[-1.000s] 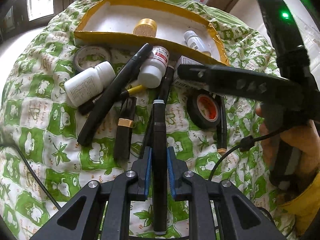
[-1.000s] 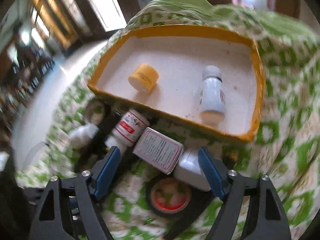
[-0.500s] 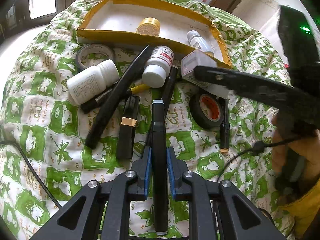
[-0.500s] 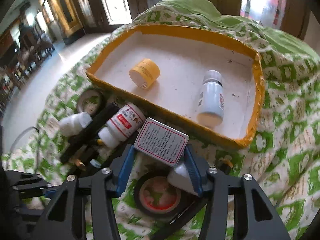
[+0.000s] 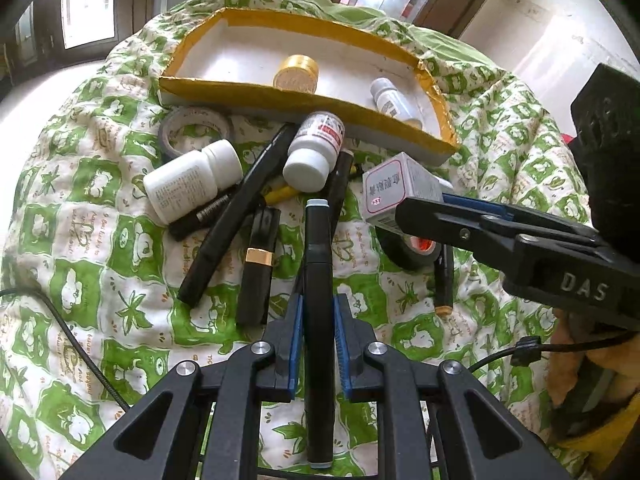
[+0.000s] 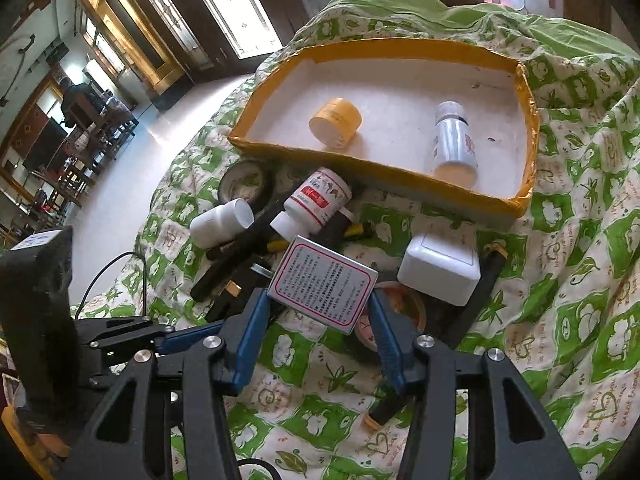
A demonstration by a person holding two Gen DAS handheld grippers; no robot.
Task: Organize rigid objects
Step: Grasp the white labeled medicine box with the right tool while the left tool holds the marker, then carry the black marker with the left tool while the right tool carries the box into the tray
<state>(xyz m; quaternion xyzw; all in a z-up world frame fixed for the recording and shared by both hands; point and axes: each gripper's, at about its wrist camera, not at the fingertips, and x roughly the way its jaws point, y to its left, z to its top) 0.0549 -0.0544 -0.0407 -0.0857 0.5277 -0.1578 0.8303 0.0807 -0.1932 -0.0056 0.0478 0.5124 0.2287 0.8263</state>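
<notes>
My left gripper (image 5: 317,312) is shut on a long black pen (image 5: 317,280) and holds it above the green quilt. My right gripper (image 6: 320,312) is shut on a small white medicine box (image 6: 324,284), lifted above the pile; the box also shows in the left wrist view (image 5: 396,192). The yellow-rimmed white tray (image 6: 528,120) lies beyond and holds a yellow-lidded jar (image 6: 336,122) and a small white bottle (image 6: 454,146). The tray also shows in the left wrist view (image 5: 240,90).
On the quilt before the tray lie a red-labelled bottle (image 5: 314,152), a white bottle (image 5: 188,182), a grey tape roll (image 5: 192,130), a black tape roll (image 5: 412,250), a white box (image 6: 440,272), a lipstick (image 5: 258,268) and several black pens (image 5: 236,216).
The right gripper has closed on the medicine box and lifted it back from the pile. The left gripper keeps its hold on the pen and has drawn back a little.
</notes>
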